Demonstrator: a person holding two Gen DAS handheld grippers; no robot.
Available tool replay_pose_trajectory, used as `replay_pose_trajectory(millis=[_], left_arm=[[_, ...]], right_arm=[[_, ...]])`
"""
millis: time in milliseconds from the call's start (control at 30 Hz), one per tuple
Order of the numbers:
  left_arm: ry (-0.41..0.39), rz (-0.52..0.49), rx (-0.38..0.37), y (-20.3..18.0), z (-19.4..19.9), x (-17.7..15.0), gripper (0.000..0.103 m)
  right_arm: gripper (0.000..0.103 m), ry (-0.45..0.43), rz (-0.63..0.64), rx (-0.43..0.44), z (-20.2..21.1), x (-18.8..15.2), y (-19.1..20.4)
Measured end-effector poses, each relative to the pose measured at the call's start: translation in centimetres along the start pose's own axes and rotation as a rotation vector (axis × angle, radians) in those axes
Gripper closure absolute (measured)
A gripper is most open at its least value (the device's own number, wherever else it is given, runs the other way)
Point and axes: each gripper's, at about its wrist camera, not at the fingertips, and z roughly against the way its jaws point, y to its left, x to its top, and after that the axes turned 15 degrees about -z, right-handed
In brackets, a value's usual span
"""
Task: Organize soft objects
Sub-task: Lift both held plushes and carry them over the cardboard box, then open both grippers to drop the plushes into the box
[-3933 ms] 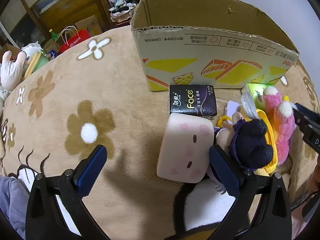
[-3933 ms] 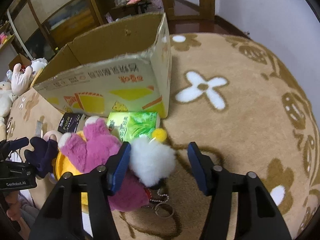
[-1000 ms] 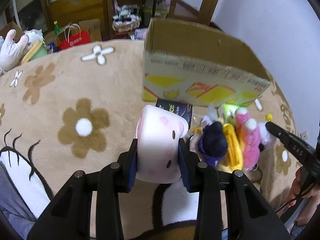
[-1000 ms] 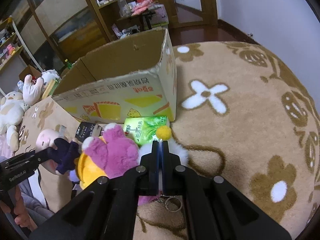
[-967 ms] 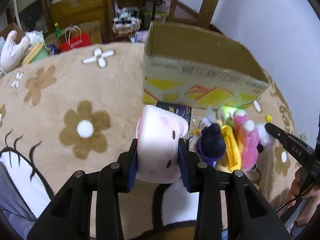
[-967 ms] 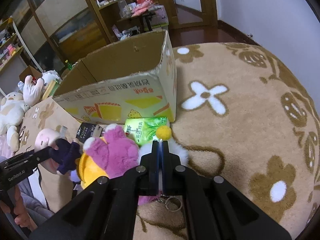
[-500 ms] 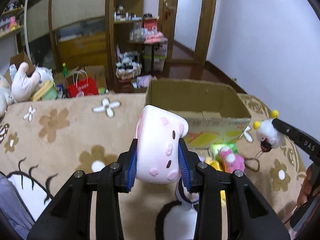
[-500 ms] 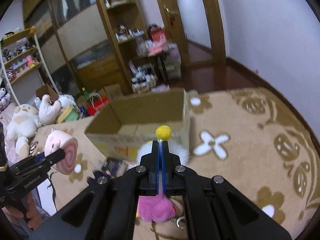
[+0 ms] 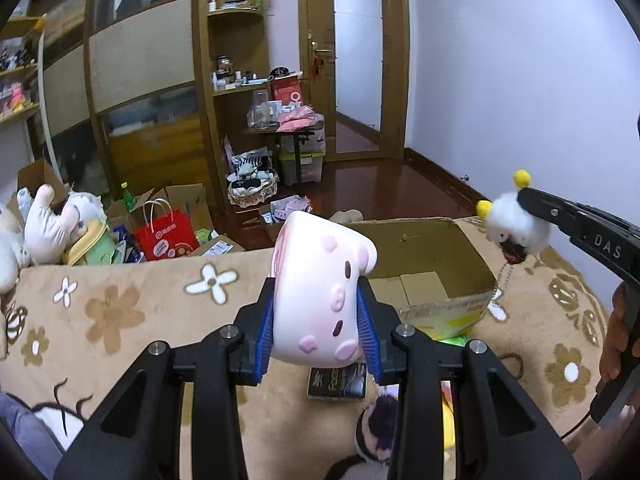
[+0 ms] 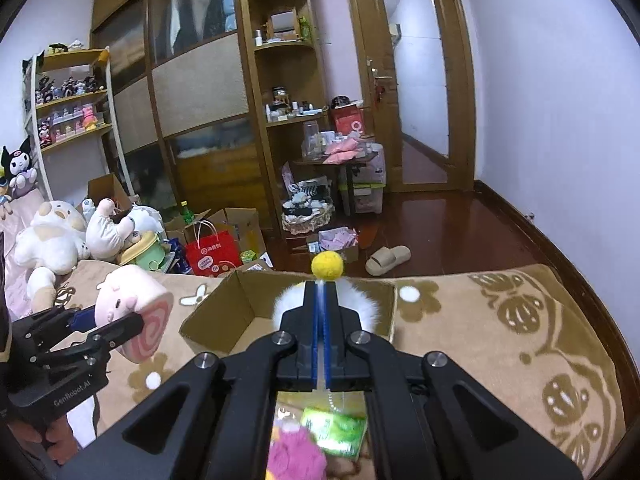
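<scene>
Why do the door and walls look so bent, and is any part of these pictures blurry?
Both views use fisheye lenses, so the door and shelves curve toward dark corners. Right wrist view: the pink plush and green packet at the bottom are blurred. Left wrist view: the pink pig plush is sharp.

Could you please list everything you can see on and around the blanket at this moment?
Pink pig cushion: one, pink, lifted, between the left fingers.
White pompom toy: one, white with yellow balls, lifted, in the right gripper.
Cardboard box: one, brown, open, on the blanket.
Black tissue pack: one, on the blanket before the box.
Green tissue pack: one, below the right gripper.
Pink plush: one, beside the green pack.
Dark-haired doll: one, near the black pack.
Red bag: one, floor behind.
Left gripper: shut.
Right gripper: shut.
</scene>
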Motion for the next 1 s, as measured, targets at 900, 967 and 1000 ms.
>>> replay_pose_trajectory(millis=[900,967,1000], left_arm=[[0.142,0.048,-0.138,0.1,-12.8,0.1,0.056],[0.137,0.051,-0.128,0.3,-12.7,-0.1,0.046],[0.135,0.050,-0.124,0.4,-12.6,-0.2,0.044]], right_arm=[[0.099,0.176,0.011,0.011,-11.0,-4.4,-4.7],[0.098,0.182,0.011,0.012,-11.1,-4.5,-4.6],[0.097,0.186,0.014,0.009,-11.1,-4.5,-4.6]])
